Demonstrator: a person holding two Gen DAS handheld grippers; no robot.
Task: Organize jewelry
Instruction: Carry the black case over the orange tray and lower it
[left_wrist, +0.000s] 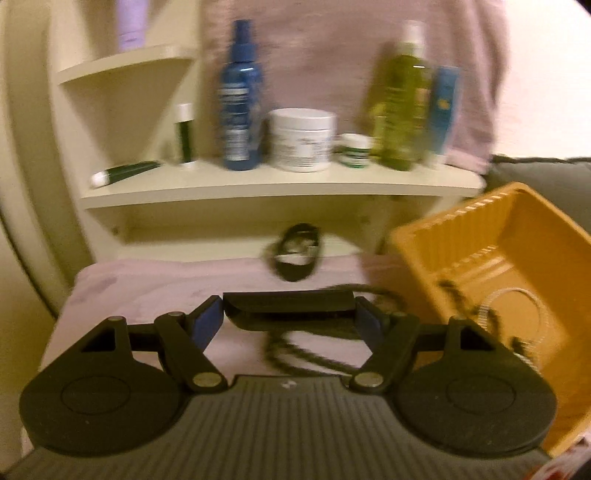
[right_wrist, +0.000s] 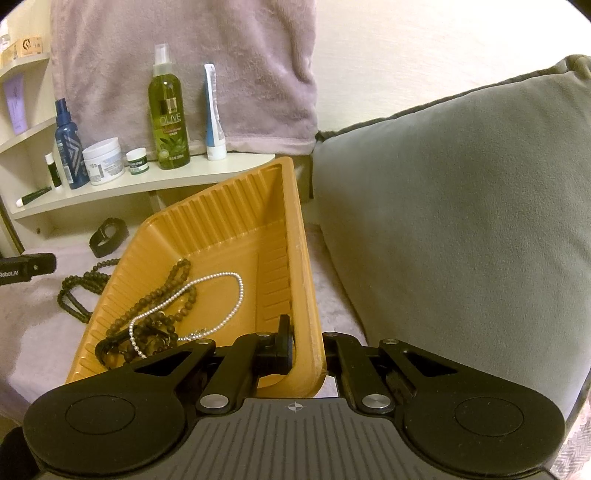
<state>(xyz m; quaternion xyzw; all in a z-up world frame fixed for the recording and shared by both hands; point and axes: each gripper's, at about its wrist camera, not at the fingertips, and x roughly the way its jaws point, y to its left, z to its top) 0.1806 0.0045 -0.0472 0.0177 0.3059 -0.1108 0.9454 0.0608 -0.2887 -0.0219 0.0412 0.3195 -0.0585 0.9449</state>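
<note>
**Right wrist view: tray being tipped while the left claw is carrying a dark piece**

The right gripper (right_wrist: 306, 347) is pinching the near wall of the orange tray (right_wrist: 303, 258), with its jaws narrowed fully onto that wall. It is holding the tray tilted, presumably so the contents gather low. A pearl necklace (right_wrist: 236, 291) and a dark bead strand (right_wrist: 177, 280) are lying in its lower corner, just ahead of the claw.

The left gripper (left_wrist: 288, 314) is standing wide. A black oblong piece (left_wrist: 288, 301) is spanning the gap and apparently touching both blue pads, so it is probably being held, though blur is hiding what it is.

A loose bead necklace (left_wrist: 295, 350) is lying on the pink cloth (left_wrist: 147, 295) directly beneath this claw. A black wristband (left_wrist: 295, 253) is sitting beyond it, and the tray is waiting to the right.
</note>
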